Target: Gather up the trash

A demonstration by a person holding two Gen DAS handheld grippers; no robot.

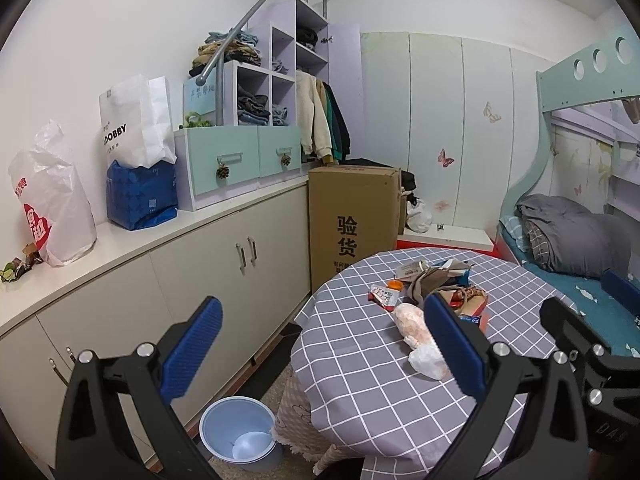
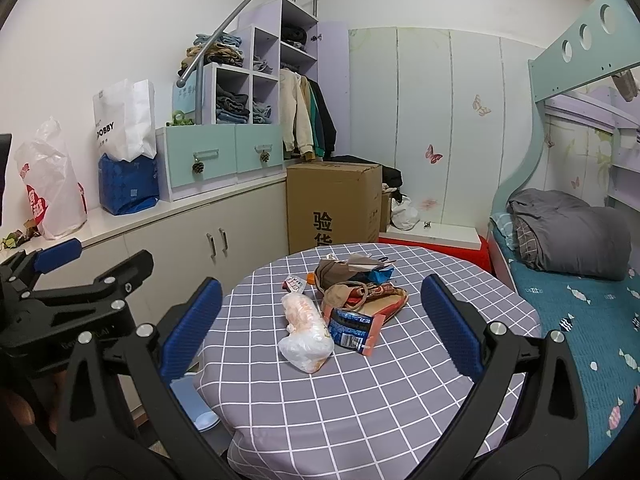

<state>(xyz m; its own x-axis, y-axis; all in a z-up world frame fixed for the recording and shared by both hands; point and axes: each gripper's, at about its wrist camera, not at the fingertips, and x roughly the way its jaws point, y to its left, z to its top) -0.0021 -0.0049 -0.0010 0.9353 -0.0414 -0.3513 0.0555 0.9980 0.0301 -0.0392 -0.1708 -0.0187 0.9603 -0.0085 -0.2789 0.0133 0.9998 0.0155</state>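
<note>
Looking along my left gripper [image 1: 320, 344], I see its blue pads spread wide apart with nothing between them; it hangs over the near left edge of the round table [image 1: 360, 392]. My right gripper [image 2: 320, 328] is just as wide apart and empty, held above the table's near side, with the trash pile framed between its fingers but not touched.

Trash sits in a loose heap around the middle of the checked cloth. Nearest me is a clear plastic bag [image 2: 306, 332] with something pinkish inside, lying on its side. Just beside it, touching, is a blue and orange snack packet [image 2: 352, 330]. Behind those lie crumpled brown paper [image 2: 340, 272] and a red wrapper [image 2: 378, 294], overlapping each other. A small red-and-white sachet [image 2: 294, 283] lies to the left of the heap, near it.

On the floor, left of the table and close against its skirt, stands a light blue bin [image 1: 238, 432], upright, with a pale liner or lid lying inside. A tall cardboard box [image 1: 352, 216] stands behind the table against the cabinets [image 1: 200, 272].
</note>
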